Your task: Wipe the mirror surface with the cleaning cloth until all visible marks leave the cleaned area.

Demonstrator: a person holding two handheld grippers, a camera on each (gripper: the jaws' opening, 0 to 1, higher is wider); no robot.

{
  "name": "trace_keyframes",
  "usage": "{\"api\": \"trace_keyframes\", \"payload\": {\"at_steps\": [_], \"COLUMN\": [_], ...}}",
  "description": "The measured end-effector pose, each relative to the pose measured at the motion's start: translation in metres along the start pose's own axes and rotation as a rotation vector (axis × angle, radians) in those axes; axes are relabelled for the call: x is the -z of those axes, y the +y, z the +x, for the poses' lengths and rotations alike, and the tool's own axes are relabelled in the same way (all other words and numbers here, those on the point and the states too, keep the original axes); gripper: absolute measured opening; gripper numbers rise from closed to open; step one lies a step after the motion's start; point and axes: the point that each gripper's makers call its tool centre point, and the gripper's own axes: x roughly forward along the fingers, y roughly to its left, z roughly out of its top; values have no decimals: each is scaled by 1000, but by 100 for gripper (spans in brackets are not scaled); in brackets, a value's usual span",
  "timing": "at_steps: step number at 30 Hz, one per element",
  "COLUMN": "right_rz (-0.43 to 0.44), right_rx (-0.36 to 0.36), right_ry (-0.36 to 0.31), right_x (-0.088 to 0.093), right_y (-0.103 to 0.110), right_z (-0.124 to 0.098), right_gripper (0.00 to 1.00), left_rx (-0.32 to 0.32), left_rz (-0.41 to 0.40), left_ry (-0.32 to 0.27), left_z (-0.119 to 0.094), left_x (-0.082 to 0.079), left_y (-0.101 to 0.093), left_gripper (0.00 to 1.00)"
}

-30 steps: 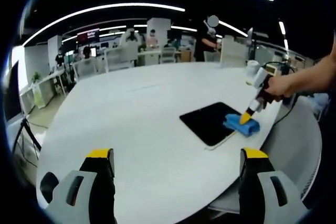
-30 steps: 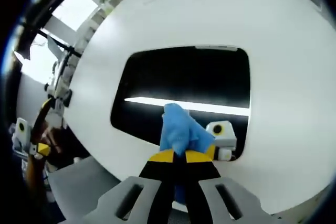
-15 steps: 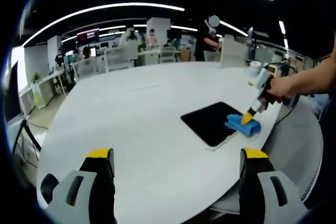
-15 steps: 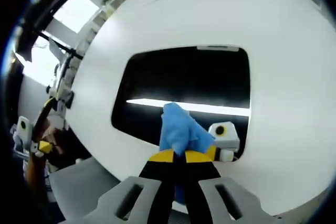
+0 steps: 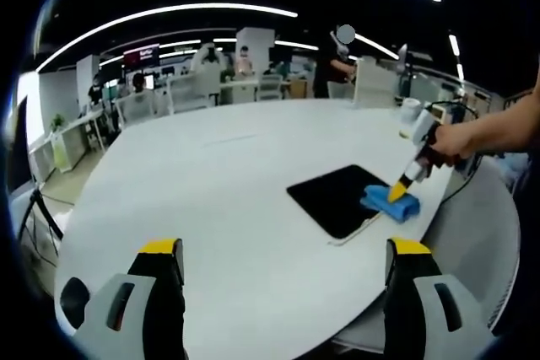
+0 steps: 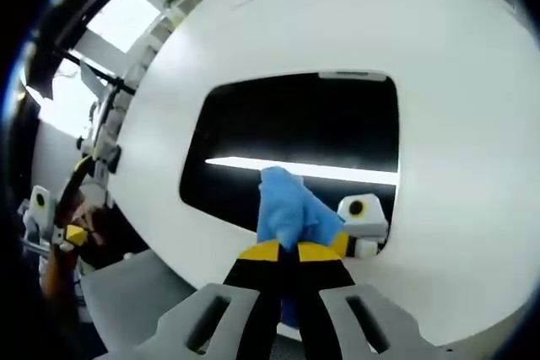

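Left gripper view
Left claw [image 5: 283, 252]: jaws spread wide at the bottom of the frame, nothing between them, above the near edge of the bench [image 5: 219, 183]
Mirror [image 5: 337, 198]: dark slab lying flat on the bench, right of centre in the frame
Cleaning cloth [image 5: 391, 203]: blue, bunched on the mirror's right-hand corner
Right claw [image 5: 396, 192]: comes in from the right, held by a hand [image 5: 451, 141], yellow tips down on the cloth

Right gripper view
Right claw [image 6: 281, 252]: jaws pinched together on the cleaning cloth [image 6: 289, 210] at lower centre
Cloth: pressed on the mirror [image 6: 295, 128] near its lower edge
Mirror: dark, a bright strip of light reflected across it, white bench [image 6: 456, 99] all around
Left claw [image 6: 74, 233]: at the far left edge of the frame; I cannot tell its state here
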Motion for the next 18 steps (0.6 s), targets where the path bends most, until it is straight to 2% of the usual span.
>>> {"api": "trace_keyframes", "payload": {"at_steps": [18], "right_rz": [33], "right_rx": [28], "right_ry": [-3], "right_x": [8], "right_y": [-29], "right_z": [-19], "right_gripper": [0], "left_rx": [12], "left_rz": [-9], "left_ry": [-3], "left_z": [7], "left_x": [0], "left_y": [-5], "left_gripper": [99]}}
